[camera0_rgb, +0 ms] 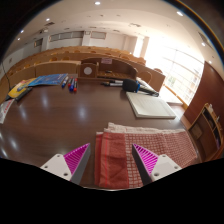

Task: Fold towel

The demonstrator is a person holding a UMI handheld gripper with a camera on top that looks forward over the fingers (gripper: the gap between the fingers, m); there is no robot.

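A red and white checked towel (pixel 150 150) lies on the dark brown table (pixel 70 110), just ahead of and under my fingers. A darker red folded strip of it (pixel 112 160) runs between the two pink pads. My gripper (pixel 112 162) is open, with a gap between each pad and the cloth. The left pad (pixel 78 160) is over bare table beside the towel's left edge; the right pad (pixel 148 158) is over the towel. The towel's near end is hidden below the fingers.
A white flat tray or board (pixel 150 105) lies on the table beyond the towel. Blue and yellow items (pixel 35 82) and small bottles (pixel 72 85) sit at the far left. A wooden counter (pixel 110 68) runs along the back. A chair (pixel 208 130) stands at the right.
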